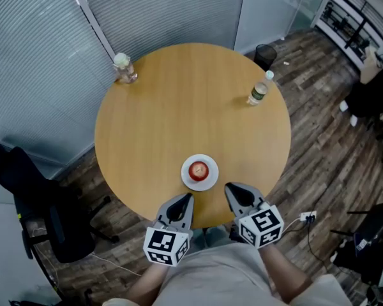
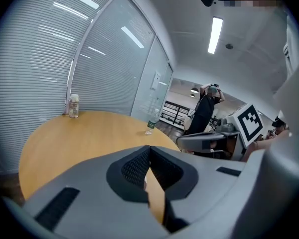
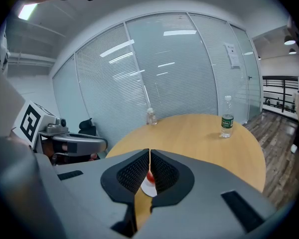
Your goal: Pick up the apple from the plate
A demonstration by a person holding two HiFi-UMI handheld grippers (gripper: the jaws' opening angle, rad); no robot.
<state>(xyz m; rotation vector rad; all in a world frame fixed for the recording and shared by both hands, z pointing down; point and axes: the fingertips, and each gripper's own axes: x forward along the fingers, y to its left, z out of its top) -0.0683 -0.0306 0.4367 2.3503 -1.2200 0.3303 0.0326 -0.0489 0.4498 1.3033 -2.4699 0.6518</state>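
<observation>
On the plate point(image 1: 211, 180) sits the red apple point(image 1: 198, 169).

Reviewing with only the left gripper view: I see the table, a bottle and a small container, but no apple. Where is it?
Observer: The head view shows the apple on a white plate near the table edge closest to the person.
Operator: Is the right gripper touching it?
Observer: No, the right gripper is short of the plate, jaws together and empty.
Operator: Is it aimed at the apple?
Observer: Yes, its own view shows the apple through the slit between its jaws.
</observation>
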